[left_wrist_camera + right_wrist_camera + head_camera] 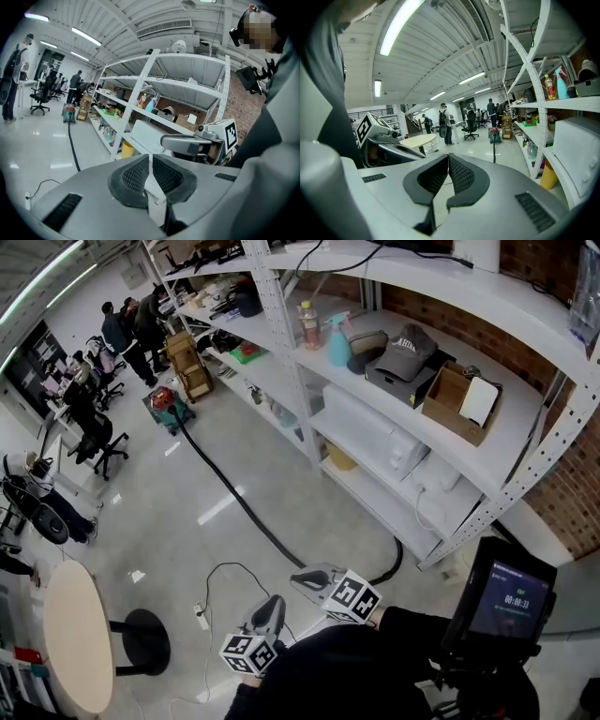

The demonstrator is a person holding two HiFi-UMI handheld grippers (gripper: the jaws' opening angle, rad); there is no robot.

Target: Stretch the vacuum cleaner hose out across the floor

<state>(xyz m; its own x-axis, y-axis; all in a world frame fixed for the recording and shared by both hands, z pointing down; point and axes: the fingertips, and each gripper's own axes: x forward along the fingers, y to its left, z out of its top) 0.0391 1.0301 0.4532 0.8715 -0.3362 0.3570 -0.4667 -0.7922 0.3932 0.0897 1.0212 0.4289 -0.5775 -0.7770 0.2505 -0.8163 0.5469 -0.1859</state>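
A red and green vacuum cleaner [169, 407] stands far off on the glossy floor. Its black hose [246, 507] runs from it along the shelving and curls at the shelf foot [394, 563]. My left gripper [274, 602] and right gripper [300, 579] hover side by side close to my body, both shut with nothing between the pads, well apart from the hose. In the left gripper view the shut gripper [150, 163] faces the hose [72, 150] and the vacuum cleaner [69, 112]. In the right gripper view the shut gripper [446, 161] points toward the vacuum cleaner [494, 135].
White metal shelving [394, 390] with bottles, a cap and boxes lines the right side. A round beige table [77, 634] stands at the left. A thin cable with a white plug strip [201, 617] lies near my grippers. Office chairs [98, 442] and people [120, 334] are far back.
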